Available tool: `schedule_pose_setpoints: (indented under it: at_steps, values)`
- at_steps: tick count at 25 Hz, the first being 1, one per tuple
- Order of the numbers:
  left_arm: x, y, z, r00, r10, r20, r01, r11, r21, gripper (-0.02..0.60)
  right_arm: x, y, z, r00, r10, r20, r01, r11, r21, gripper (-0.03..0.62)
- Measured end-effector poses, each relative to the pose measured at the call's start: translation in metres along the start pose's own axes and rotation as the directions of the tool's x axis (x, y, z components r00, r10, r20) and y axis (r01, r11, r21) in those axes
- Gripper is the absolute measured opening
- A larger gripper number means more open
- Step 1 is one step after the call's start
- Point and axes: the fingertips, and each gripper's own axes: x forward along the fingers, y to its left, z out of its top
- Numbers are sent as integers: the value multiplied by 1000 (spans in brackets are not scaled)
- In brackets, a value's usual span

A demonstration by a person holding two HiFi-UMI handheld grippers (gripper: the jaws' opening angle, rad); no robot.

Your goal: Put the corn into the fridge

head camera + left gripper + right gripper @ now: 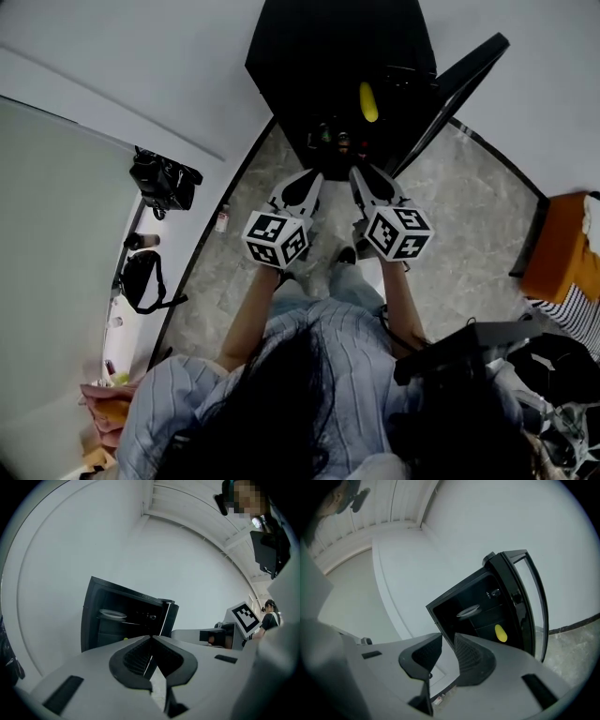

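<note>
The yellow corn [368,101] lies inside the small black fridge [328,47], whose door [455,94] stands swung open to the right. In the right gripper view the corn [500,633] rests on a lower shelf, below a plate [468,610]. Both grippers are held side by side in front of the fridge opening, apart from it. My left gripper [309,178] is shut with its tips touching and nothing in it [151,638]. My right gripper [367,173] has a narrow gap between its jaws, which hold nothing [448,637].
Bottles [333,139] stand in the fridge's lower part. Black bags [164,178] lie on a ledge at the left, and a small bottle [222,220] sits by the wall. An orange seat [562,248] is at the right. The floor is grey stone tile [469,216].
</note>
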Motion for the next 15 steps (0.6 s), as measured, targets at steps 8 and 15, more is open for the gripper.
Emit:
schedule_pose_setpoints:
  at_steps: [8, 15]
  values:
    - [-32, 8, -8, 1000, -24, -12, 24, 1000, 5, 20, -5, 29, -18, 1000, -23, 13, 23, 1000, 0, 81]
    - [-77, 12, -7, 997, -80, 3, 80, 997, 18, 21, -22, 72, -41, 998, -53, 40, 53, 999, 0, 74]
